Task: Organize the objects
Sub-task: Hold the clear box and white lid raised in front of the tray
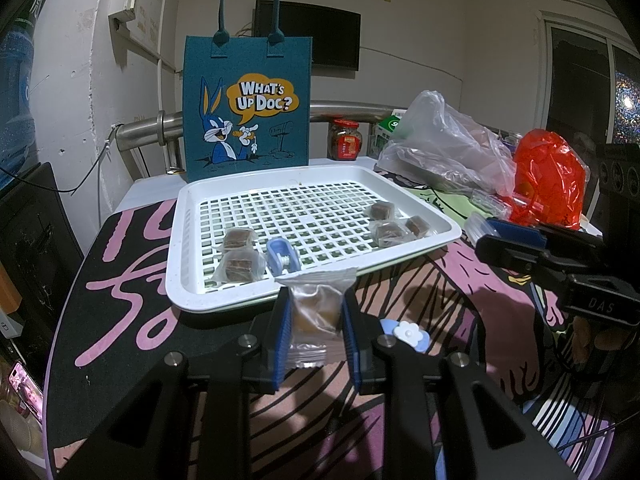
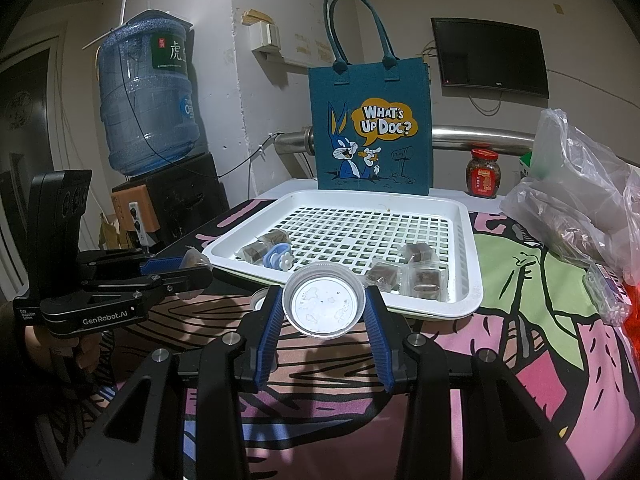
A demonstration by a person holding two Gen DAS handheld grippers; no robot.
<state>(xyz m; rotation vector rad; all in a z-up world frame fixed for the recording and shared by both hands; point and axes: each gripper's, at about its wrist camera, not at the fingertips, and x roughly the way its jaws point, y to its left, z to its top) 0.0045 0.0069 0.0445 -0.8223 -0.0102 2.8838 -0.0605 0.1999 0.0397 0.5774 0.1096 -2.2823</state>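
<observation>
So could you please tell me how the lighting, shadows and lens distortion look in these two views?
Left wrist view: dim indoor light, black fisheye corners, the rail bowed, soft shadows on the tablecloth. Right wrist view: same vignette, the water jug leaning, soft glare on the held lid.
</observation>
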